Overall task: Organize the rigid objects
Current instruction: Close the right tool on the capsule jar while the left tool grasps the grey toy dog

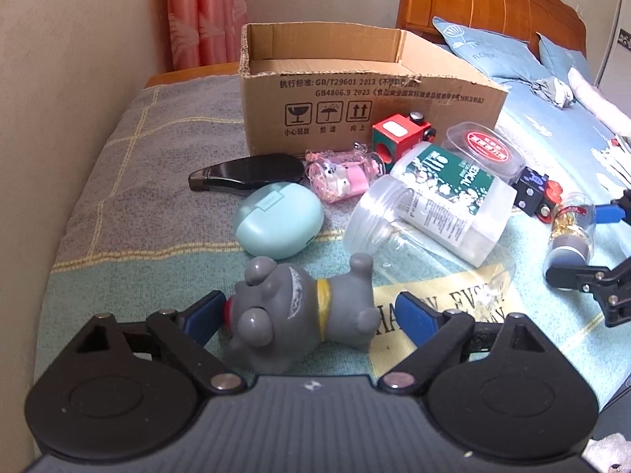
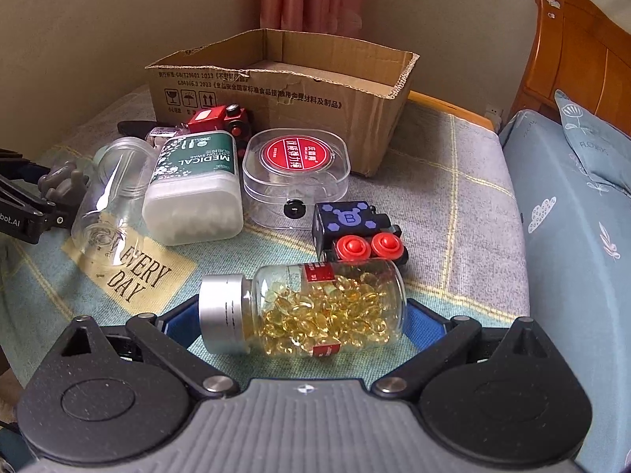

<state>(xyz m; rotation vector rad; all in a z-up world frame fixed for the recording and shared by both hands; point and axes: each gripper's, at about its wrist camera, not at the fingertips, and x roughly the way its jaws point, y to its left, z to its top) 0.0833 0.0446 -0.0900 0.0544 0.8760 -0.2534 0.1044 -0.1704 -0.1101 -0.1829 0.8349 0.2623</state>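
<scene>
My left gripper (image 1: 311, 309) is open, its fingers on either side of a grey toy dog (image 1: 303, 315) lying on the bed cover. My right gripper (image 2: 299, 315) is open around a capsule bottle (image 2: 307, 311) with a silver cap, lying on its side; neither jaw clearly presses it. An open cardboard box (image 1: 355, 90) stands behind the clutter and also shows in the right wrist view (image 2: 284, 86). The right gripper with the bottle shows at the right edge of the left wrist view (image 1: 591, 248).
On the bed lie a mint case (image 1: 278, 222), a black case (image 1: 248, 171), a pink charm (image 1: 343, 173), a red toy train (image 1: 398, 134), a cotton swab box (image 2: 195, 189), a clear glass jar (image 2: 114, 193), a round clear box (image 2: 295, 169), a black toy car (image 2: 355, 228).
</scene>
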